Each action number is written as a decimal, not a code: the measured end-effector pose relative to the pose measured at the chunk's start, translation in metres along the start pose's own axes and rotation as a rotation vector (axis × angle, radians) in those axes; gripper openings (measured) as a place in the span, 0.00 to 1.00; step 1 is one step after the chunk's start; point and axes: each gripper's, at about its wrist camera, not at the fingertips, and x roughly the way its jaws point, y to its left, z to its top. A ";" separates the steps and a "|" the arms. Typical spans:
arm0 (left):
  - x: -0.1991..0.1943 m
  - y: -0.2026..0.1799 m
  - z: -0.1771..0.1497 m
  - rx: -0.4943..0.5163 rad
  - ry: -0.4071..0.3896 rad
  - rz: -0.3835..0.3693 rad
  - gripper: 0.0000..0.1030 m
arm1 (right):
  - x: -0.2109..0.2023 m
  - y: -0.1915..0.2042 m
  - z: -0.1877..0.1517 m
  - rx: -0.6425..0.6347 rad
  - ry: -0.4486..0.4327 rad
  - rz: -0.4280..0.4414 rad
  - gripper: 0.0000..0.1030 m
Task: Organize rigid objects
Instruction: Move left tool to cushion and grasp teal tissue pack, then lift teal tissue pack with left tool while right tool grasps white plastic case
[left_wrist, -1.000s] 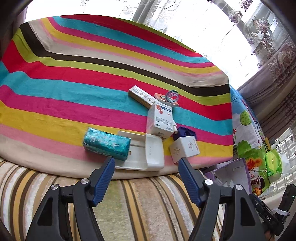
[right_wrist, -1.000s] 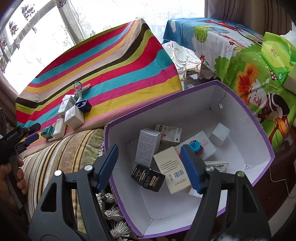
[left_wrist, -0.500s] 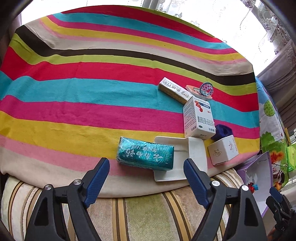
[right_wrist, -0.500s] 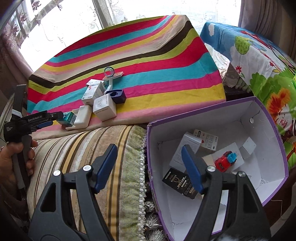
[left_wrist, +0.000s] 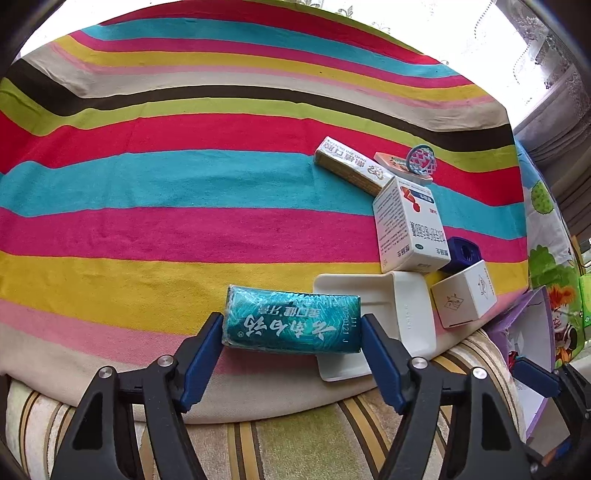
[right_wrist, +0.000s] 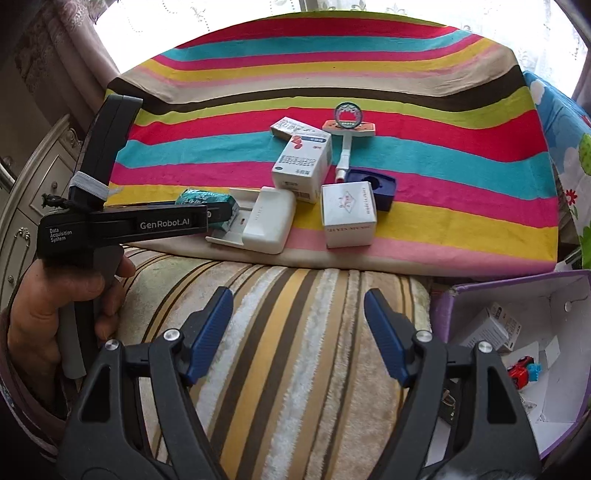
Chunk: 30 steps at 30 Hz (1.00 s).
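A teal box (left_wrist: 291, 321) lies across the near edge of the striped cloth (left_wrist: 184, 184), partly on a white tray-like case (left_wrist: 402, 314). My left gripper (left_wrist: 291, 328) straddles it lengthwise. Its jaws are closing, with a blue fingertip (left_wrist: 216, 325) at each end of the box, and no firm squeeze shows. In the right wrist view the teal box (right_wrist: 201, 199) peeks out past that gripper's black body. My right gripper (right_wrist: 298, 306) hangs open over a striped cushion (right_wrist: 295, 350) with nothing between its fingers.
On the cloth lie a white cube box (right_wrist: 347, 216), a medicine box (right_wrist: 301, 162), a long box (left_wrist: 351, 166), a dark blue piece (right_wrist: 373, 184) and a hoop toy (right_wrist: 347, 114). A purple-edged box (right_wrist: 554, 295) at right holds several small items. A hand (right_wrist: 55, 295) grips the left tool.
My left gripper has come down and forward until the teal box sits between its fingers. My right gripper has swung left, from above the purple box to above the cushion.
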 end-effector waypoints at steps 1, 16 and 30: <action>-0.001 0.002 -0.001 -0.008 -0.005 -0.012 0.72 | 0.005 0.004 0.002 -0.003 0.004 0.004 0.74; -0.031 0.051 -0.013 -0.253 -0.157 -0.044 0.72 | 0.058 0.031 0.040 0.035 0.038 0.032 0.74; -0.037 0.042 -0.017 -0.216 -0.197 -0.017 0.72 | 0.094 0.032 0.051 0.056 0.096 -0.055 0.40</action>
